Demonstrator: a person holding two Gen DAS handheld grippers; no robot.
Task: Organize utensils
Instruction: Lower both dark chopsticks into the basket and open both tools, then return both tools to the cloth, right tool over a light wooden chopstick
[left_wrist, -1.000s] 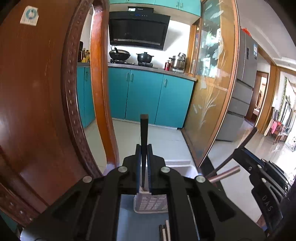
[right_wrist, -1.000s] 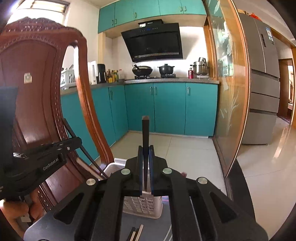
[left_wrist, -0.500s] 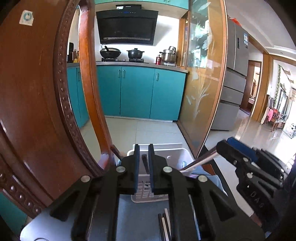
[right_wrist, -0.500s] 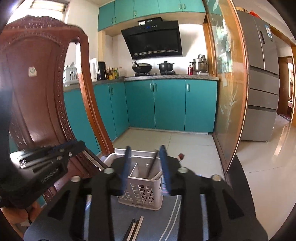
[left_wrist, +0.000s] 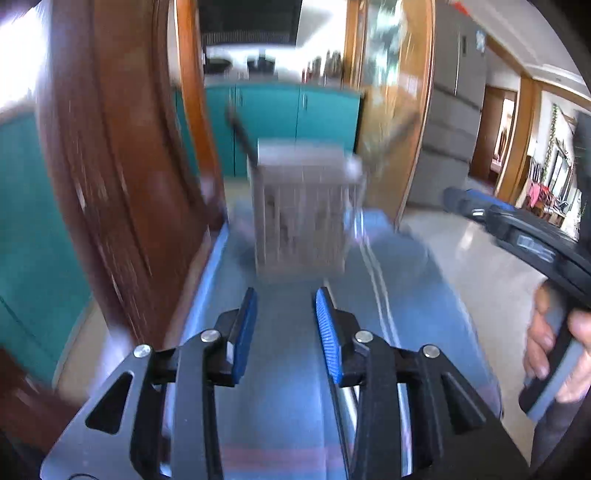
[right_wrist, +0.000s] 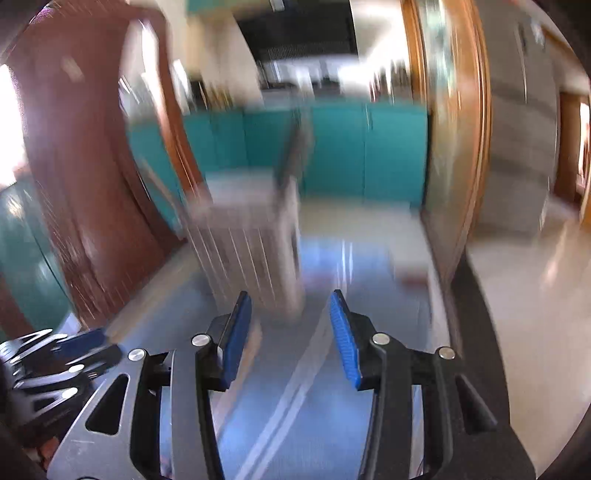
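**Empty jaws widen ahead of the utensil caddy**

Blue-grey matting covers the table (left_wrist: 402, 266), with a carved brown wooden chair (left_wrist: 122, 177) at its left edge and teal kitchen cabinets beyond. Nearest the lens, the left gripper (left_wrist: 286, 319) has its blue pads apart and opening with nothing between them; the right gripper (right_wrist: 291, 323) likewise, jaws opening and empty. Ahead of both stands the pale slotted plastic utensil caddy (left_wrist: 301, 218), upright on the mat. A dark chopstick-like utensil (left_wrist: 242, 136) pokes from it, long axis near vertical, tip leaning up and left. Both views are badly smeared, so a hurried reach could clip the caddy and tip it.
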